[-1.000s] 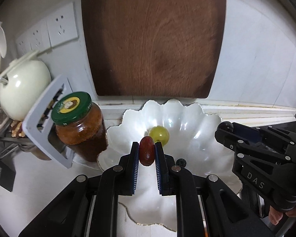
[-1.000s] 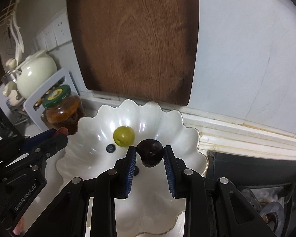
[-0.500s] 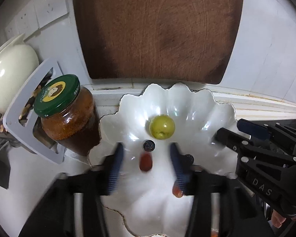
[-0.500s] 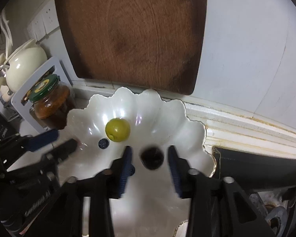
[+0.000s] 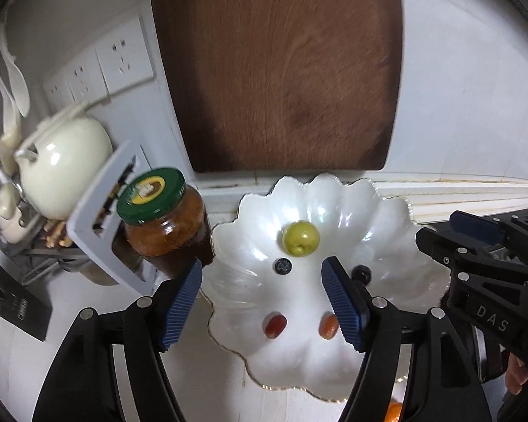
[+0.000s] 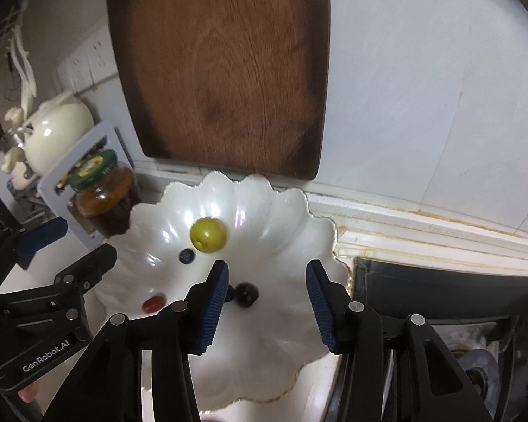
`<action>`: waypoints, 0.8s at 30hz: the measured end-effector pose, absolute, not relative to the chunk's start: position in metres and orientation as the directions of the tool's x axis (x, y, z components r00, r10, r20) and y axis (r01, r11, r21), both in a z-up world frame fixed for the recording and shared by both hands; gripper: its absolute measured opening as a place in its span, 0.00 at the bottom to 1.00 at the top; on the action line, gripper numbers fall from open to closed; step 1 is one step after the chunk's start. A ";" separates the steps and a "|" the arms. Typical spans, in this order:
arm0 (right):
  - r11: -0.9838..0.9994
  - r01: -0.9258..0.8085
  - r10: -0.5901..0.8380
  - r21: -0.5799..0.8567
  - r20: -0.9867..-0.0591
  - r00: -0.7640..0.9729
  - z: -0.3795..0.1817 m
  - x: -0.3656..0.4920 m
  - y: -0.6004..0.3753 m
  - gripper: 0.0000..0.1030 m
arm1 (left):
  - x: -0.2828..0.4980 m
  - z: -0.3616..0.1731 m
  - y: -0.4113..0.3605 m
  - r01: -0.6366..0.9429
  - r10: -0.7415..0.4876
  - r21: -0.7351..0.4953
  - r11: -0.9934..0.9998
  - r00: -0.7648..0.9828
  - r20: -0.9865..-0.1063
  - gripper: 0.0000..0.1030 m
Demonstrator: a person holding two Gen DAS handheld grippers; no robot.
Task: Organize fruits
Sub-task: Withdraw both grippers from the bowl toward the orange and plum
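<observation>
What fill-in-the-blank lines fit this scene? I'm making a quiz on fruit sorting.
1. The biggest fruit in the white bowl is ____ in colour.
2. The jar beside the bowl has a ____ lid.
3. Against the wall behind the bowl leans a wooden ____.
4. The left gripper, jaws opening, holds ____.

Missing words: green; green; cutting board; nothing

A pearly white scalloped bowl (image 5: 387, 207) with a gold-edged rim is seen. In it lie a yellow-green fruit (image 5: 301, 238), a dark blue berry (image 5: 282, 266) and two red fruits (image 5: 275, 325). A green-lidded jar (image 5: 163, 225) shows amber-brown contents.
</observation>
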State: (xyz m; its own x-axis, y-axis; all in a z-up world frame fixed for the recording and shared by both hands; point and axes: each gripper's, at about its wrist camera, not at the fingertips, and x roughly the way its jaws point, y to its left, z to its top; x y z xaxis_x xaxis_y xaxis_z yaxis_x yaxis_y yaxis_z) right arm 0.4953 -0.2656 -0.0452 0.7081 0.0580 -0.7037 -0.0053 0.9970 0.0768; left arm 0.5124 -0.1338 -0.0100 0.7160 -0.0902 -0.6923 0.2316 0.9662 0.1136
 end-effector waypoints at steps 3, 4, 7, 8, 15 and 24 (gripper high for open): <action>0.998 -0.006 0.049 0.065 -0.677 0.734 -0.033 0.481 -0.266 0.46 | 0.498 0.000 -0.133 0.237 -0.100 0.117 0.965 0.738 -0.667 0.69; 0.998 -0.006 0.045 0.061 -0.667 0.743 -0.029 0.475 -0.267 0.46 | 0.493 0.004 -0.132 0.238 -0.105 0.115 0.964 0.745 -0.659 0.70; 0.998 -0.006 0.043 0.060 -0.640 0.767 -0.019 0.459 -0.268 0.49 | 0.479 0.014 -0.129 0.246 -0.121 0.109 0.963 0.758 -0.641 0.70; 0.998 -0.005 0.044 0.062 -0.634 0.772 -0.016 0.455 -0.268 0.52 | 0.475 0.018 -0.128 0.249 -0.125 0.109 0.962 0.762 -0.635 0.70; 0.999 -0.005 0.029 0.043 -0.583 0.812 0.001 0.419 -0.266 0.52 | 0.445 0.034 -0.120 0.259 -0.152 0.098 0.961 0.788 -0.596 0.70; 0.999 -0.013 0.036 0.045 -0.546 0.837 0.010 0.383 -0.264 0.52 | 0.409 0.046 -0.114 0.264 -0.171 0.087 0.961 0.808 -0.564 0.71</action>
